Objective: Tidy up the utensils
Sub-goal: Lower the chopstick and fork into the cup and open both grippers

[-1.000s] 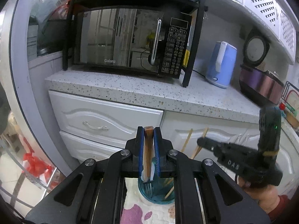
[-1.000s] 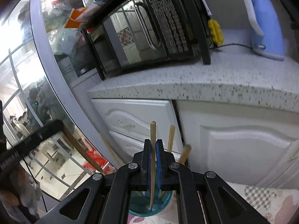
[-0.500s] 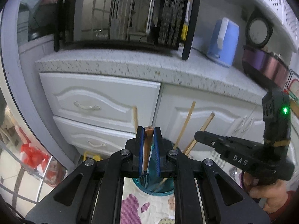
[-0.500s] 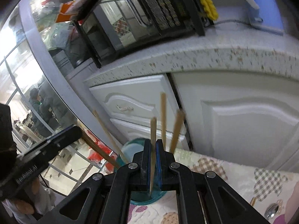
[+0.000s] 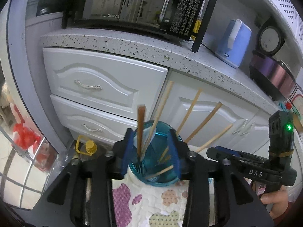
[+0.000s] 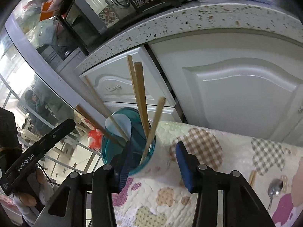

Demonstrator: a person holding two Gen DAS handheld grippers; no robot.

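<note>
A clear blue cup point(image 5: 155, 172) stands on a patterned cloth point(image 5: 151, 204). It holds several wooden chopsticks point(image 5: 191, 111), a brown-handled fork point(image 5: 141, 130) and a white spoon. My left gripper point(image 5: 151, 151) is open, its jaws on either side of the cup, holding nothing. My right gripper point(image 6: 153, 162) is open just right of the cup point(image 6: 130, 143), where a chopstick point(image 6: 155, 124) leans free. The right gripper also shows in the left wrist view point(image 5: 227, 157) and the left gripper's body in the right wrist view point(image 6: 37, 147).
White cabinets and drawers point(image 5: 98, 87) stand behind the cup under a speckled counter point(image 5: 132, 43) with a microwave point(image 5: 144, 7) and a blue kettle point(image 5: 234, 43). A metal spoon point(image 6: 274, 191) and a chopstick end lie on the cloth point(image 6: 208, 151) at right. An oil bottle point(image 5: 88, 149) stands below left.
Both grippers have opened. The fork that the left held and the chopstick that the right held now stand free in the cup. Both cameras have tilted down.
</note>
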